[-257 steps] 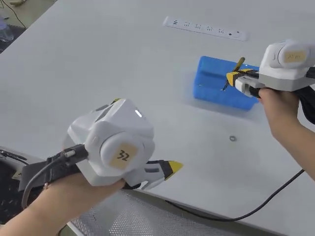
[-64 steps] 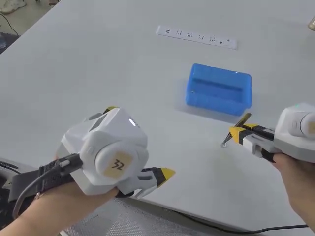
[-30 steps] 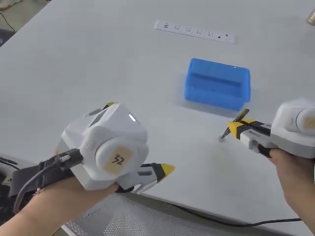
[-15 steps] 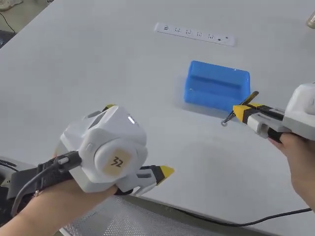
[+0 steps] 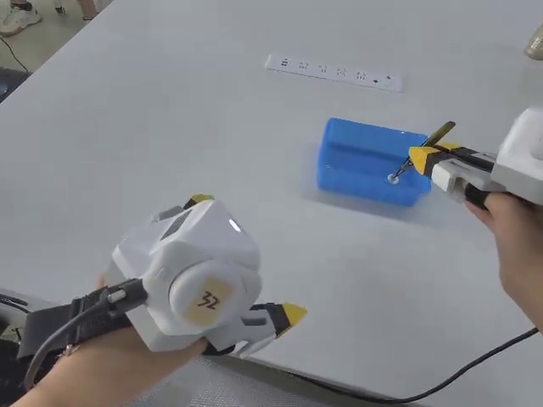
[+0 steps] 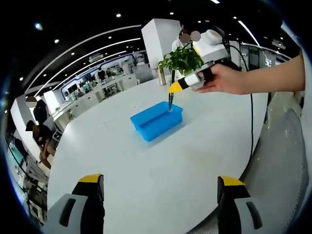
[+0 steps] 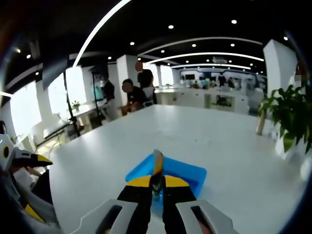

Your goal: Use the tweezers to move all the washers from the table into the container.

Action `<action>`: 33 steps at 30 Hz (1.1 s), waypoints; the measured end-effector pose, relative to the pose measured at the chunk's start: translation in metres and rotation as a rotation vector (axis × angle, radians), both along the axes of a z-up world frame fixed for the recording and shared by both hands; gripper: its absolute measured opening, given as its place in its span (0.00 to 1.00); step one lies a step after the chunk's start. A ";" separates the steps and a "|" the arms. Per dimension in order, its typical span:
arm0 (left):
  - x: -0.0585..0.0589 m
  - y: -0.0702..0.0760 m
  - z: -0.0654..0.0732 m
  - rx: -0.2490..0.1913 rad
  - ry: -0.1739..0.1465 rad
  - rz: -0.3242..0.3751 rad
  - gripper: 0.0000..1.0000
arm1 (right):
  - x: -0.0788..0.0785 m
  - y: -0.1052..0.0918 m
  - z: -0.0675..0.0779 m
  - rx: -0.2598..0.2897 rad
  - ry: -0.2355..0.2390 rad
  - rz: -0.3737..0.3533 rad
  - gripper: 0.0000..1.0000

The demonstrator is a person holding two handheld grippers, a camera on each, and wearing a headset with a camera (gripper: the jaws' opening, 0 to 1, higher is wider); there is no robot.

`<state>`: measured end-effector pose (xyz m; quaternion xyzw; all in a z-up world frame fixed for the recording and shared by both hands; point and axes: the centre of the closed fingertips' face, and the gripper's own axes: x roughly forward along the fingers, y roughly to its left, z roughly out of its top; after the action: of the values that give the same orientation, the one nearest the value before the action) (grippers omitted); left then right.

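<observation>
Head view: white table (image 5: pixel 170 127) with a blue container (image 5: pixel 361 153) toward its far right, and a power strip (image 5: pixel 333 72) beyond it, well apart. At the right edge, a hand (image 5: pixel 509 229) holding the right gripper (image 5: pixel 422 158), jaws pressed together on brass-coloured tweezers (image 5: pixel 439 133). Tweezer tips angled down and leftward over the near right part of the container, with a small washer (image 5: pixel 393 178) pinched at the tips. Whether above the container floor or touching it: cannot be told. At the near table edge, well apart from the container, the left gripper (image 5: pixel 244 256), jaws spread wide with nothing between them. Black cable (image 5: pixel 458 373) crossing the near right corner of the table. Left gripper view: yellow-tipped jaws of the left gripper (image 6: pixel 161 187) far apart over bare table, the container (image 6: pixel 156 119) ahead, the right gripper (image 6: pixel 178 87) above it with the tweezers (image 6: pixel 171 100) pointing down at its right end, and a plant (image 6: pixel 183 58) behind. Right gripper view: jaws of the right gripper (image 7: pixel 157 183) closed on the tweezers (image 7: pixel 158 165), the container (image 7: pixel 190 175) directly below and ahead, and the left gripper (image 7: pixel 24 158) at the left edge.
</observation>
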<state>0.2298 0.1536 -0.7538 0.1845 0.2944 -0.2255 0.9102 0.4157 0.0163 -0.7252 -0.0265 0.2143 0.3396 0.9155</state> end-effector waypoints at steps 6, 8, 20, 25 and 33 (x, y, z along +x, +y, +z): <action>0.000 0.003 0.000 0.006 0.000 0.007 0.99 | 0.024 -0.003 -0.007 -0.013 0.005 -0.041 0.03; -0.001 0.004 0.000 0.006 0.001 0.010 0.99 | 0.030 0.000 -0.016 -0.026 0.017 -0.047 0.03; 0.000 0.004 -0.002 0.023 0.011 0.007 0.99 | 0.043 -0.002 -0.058 -0.087 0.087 -0.048 0.03; 0.002 0.004 -0.002 0.021 0.010 0.008 0.99 | 0.043 0.001 -0.066 -0.101 0.107 -0.038 0.04; 0.006 0.005 0.001 0.024 0.001 0.009 0.99 | 0.037 0.000 -0.077 -0.143 0.129 -0.019 0.04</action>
<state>0.2354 0.1581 -0.7533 0.1941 0.2985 -0.2181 0.9087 0.4525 0.0167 -0.8026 -0.0681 0.2967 0.3159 0.8986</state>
